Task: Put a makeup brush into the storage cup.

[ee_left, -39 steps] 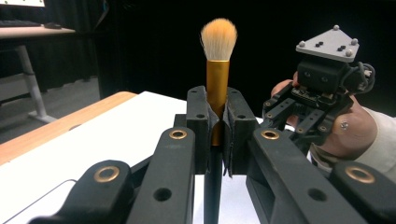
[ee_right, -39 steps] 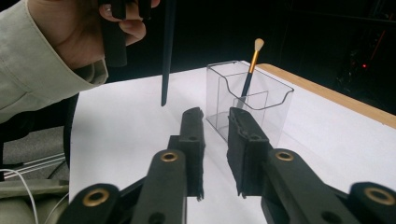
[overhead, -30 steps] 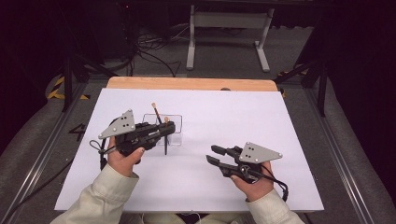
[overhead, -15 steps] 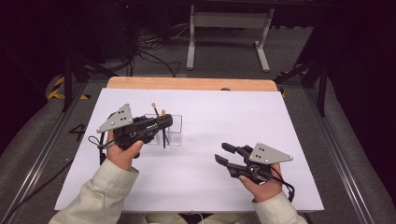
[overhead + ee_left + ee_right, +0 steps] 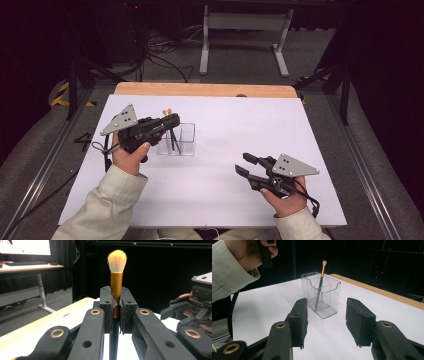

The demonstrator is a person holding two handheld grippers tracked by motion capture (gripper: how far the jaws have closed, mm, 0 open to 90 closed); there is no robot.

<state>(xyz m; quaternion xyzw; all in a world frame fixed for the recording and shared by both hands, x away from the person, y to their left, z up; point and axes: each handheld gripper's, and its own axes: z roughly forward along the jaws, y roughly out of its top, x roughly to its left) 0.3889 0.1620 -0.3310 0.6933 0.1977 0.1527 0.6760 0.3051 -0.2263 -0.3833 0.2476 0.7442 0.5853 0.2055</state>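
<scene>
- The makeup brush (image 5: 116, 277), with a gold ferrule, pale bristles and a dark handle, stands upright with its bristles up.
- In the right gripper view a brush (image 5: 320, 285) stands inside the clear holder (image 5: 327, 297), leaning against a rear corner, its bristle tip rising above the holder's rim.
- In the left gripper view the left tool (image 5: 116, 307) has its two black pads pressed together on the brush, just below the gold ferrule; the jaws are clamped as tight as they go on the handle.
- In the high view the left tool (image 5: 170, 122) sits over the holder's (image 5: 185, 140) left end, and a dark handle runs down from it into the holder.
- The holder is a clear plastic box with an inner divider; it stands on the white sheet (image 5: 225, 125) that covers the bench (image 5: 200, 89).
- The right tool (image 5: 244, 164) is well apart from the holder, to the holder's right and nearer the person, resting low over the white sheet.
- Its jaws stand partly apart with nothing between them; they have just been opening, and in the right gripper view (image 5: 325, 322) the holder appears in the gap beyond them.
- The person's left sleeve (image 5: 229, 267) is at the holder's left in the right gripper view.
</scene>
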